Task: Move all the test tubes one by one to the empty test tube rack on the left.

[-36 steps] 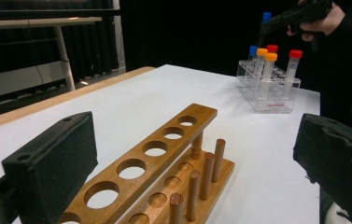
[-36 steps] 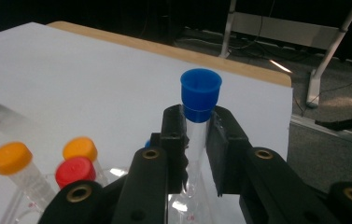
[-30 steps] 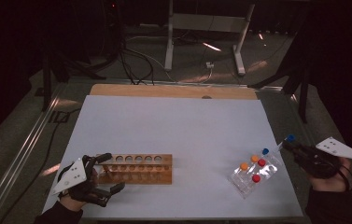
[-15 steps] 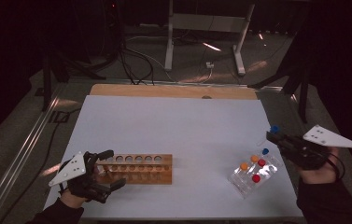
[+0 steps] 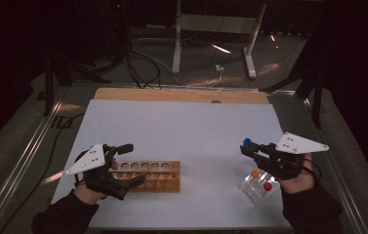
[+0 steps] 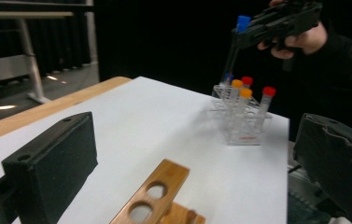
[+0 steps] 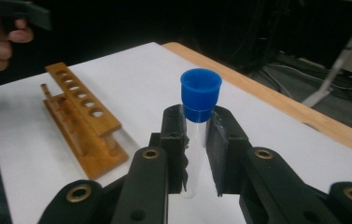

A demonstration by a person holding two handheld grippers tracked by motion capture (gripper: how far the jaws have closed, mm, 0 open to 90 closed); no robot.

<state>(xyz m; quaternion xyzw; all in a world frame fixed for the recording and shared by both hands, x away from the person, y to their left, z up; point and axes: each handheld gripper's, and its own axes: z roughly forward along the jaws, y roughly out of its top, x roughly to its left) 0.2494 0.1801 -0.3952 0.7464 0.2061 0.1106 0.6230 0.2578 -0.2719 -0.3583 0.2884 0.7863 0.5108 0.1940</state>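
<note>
Right gripper (image 7: pixel 196 154) clenched on the upright blue-capped tube (image 7: pixel 198 121); wooden rack (image 5: pixel 146 176) lies leftward along the counter's near edge, between the left gripper's (image 5: pixel 129 163) released jaws.

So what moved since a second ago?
The right gripper, shut on the blue-capped tube, carried it up and away from the clear rack, toward the table's middle. The left gripper rose slightly, its fingers still open around the wooden rack. Both racks and the other tubes stayed put.

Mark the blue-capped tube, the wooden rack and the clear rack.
blue-capped tube (image 7: pixel 200 91), right gripper view, on its cap.
wooden rack (image 5: pixel 145 166), high view, on its top board.
clear rack (image 6: pixel 241 122), left gripper view, on its front wall.
</note>
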